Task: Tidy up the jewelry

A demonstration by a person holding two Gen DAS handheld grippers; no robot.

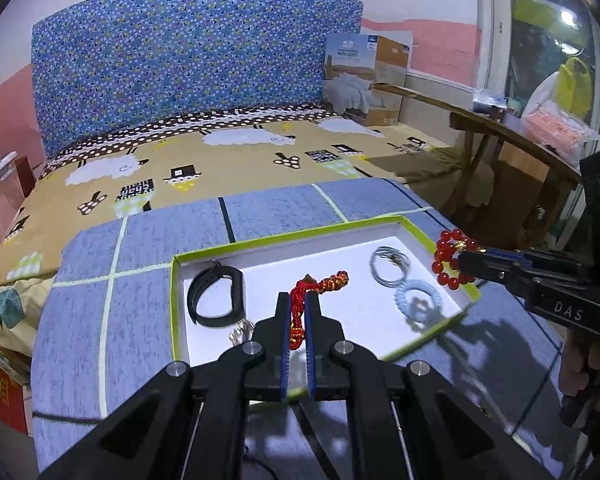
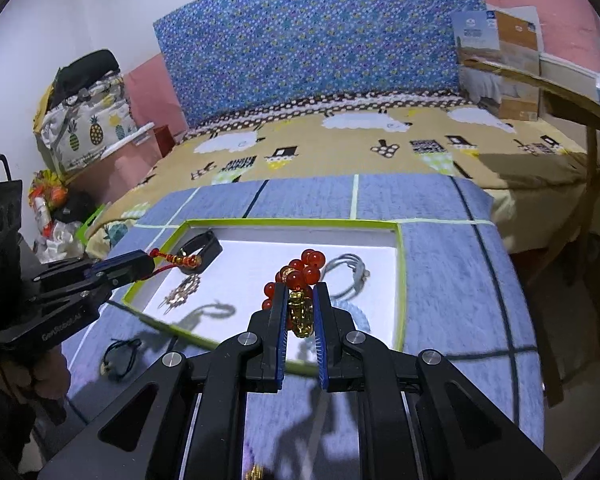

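Jewelry, two pieces in transit, the rest lying in the white tray [image 1: 432,236] with the green rim, which sits on a blue checked cloth [image 1: 140,248] over the worktop. Item one: red braided cord charm [image 1: 320,282], pinched between the closed jaws of my left gripper [image 1: 298,300]; its long axis runs forward along the fingers, the braided gold-flecked end projecting beyond the tips over the tray's middle, the loose end trailing back between the pads. Item two: red bead bracelet [image 2: 306,266] with a gold figurine, clamped by my right gripper [image 2: 302,292], jaws closed on the figurine, the bead loop standing up and forward past the tips over the tray's near right part; a loop has no real long axis, but its plane stands roughly upright. Already in the tray: black band [image 1: 216,294] at left, grey ring coil [image 1: 388,266] and pale blue coil [image 1: 414,296] at right, a small metal piece [image 1: 242,330] near the front edge. A dark cord piece [image 2: 120,354] lies outside the tray on the cloth. Step in hand, as I judge it: carrying both pieces over the tray for placing. Next move, I reckon, calls for lowering each over a bare patch of the white floor, clear of the coils and band, then easing the jaws apart so that neither cord nor beads snag on the pads.
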